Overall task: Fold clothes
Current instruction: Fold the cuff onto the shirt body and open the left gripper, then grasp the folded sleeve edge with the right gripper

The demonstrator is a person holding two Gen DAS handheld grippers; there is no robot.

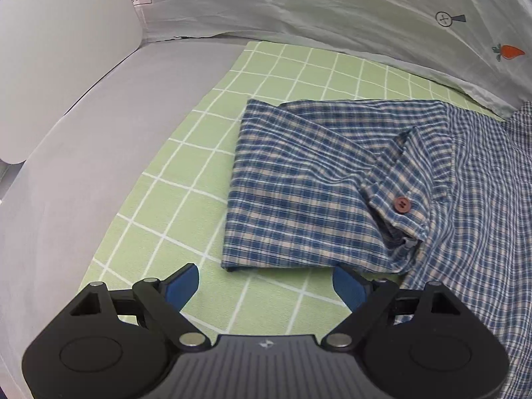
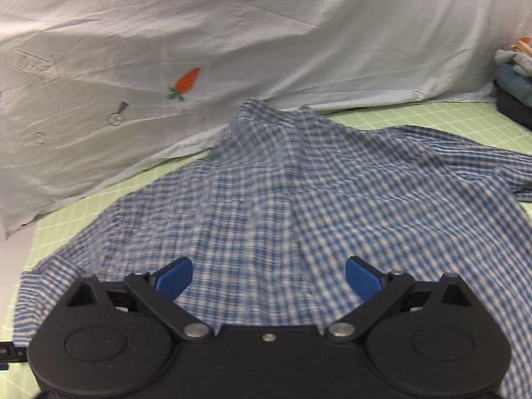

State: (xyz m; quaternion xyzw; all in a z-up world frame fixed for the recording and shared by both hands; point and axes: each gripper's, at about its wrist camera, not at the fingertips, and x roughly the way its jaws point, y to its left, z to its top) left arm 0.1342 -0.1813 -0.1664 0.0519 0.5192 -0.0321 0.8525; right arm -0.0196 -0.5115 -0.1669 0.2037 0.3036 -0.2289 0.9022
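A blue and white plaid shirt (image 2: 282,193) lies spread on a green checked mat (image 2: 449,116), collar toward the back. In the left wrist view its sleeve (image 1: 299,193) is folded over, with a brown cuff button (image 1: 401,203) showing. My left gripper (image 1: 266,282) is open and empty, just in front of the folded sleeve's near edge, above the mat (image 1: 173,199). My right gripper (image 2: 268,276) is open and empty, hovering over the shirt's lower body.
A pale sheet with carrot prints (image 2: 186,81) hangs behind the mat. A stack of folded clothes (image 2: 515,83) sits at the far right. A grey surface (image 1: 66,166) and a white board (image 1: 60,50) lie left of the mat.
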